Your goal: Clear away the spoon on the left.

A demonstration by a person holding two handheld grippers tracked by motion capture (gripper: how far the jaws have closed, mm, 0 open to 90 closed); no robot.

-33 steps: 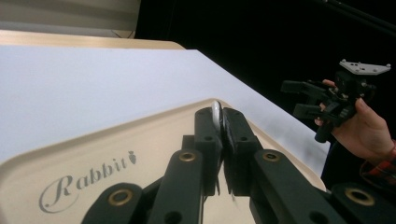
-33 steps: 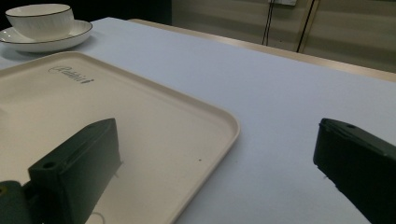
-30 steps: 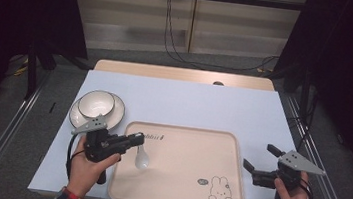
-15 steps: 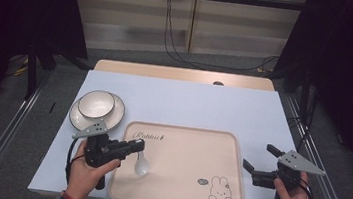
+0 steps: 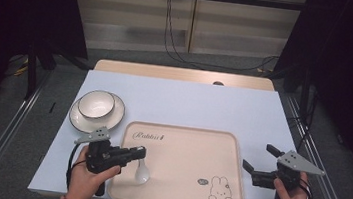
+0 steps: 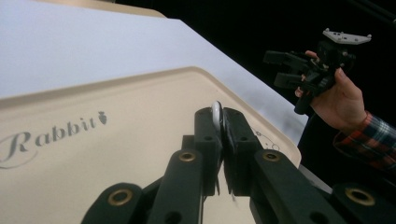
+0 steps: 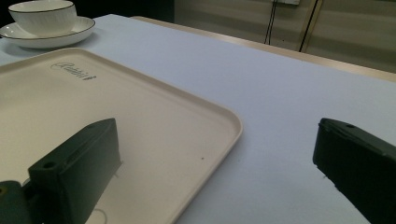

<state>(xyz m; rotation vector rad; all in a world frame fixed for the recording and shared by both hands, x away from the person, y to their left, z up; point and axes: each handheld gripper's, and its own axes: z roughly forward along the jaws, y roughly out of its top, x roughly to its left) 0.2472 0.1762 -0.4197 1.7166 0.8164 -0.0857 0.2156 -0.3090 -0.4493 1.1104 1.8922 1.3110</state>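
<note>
Spoon clamped in our left hand-held gripper, over the tray's left end

The spoon (image 5: 141,172) hangs at the tray's (image 5: 179,190) left end, its bowl at about 7 o'clock on the tray and pointing toward 6 o'clock, its handle rising to 12 o'clock into our left hand-held gripper (image 5: 137,152), whose jaws are clamped on it. We see the handle edge-on between them in the left gripper view. The bowl (image 5: 96,104) on its saucer (image 5: 112,117) sits on the surface at 11 o'clock from that gripper, near and far closer to it than to our right. Our right hand-held gripper (image 5: 258,159), jaws apart and empty, waits off the tray's 3 o'clock edge.
</note>
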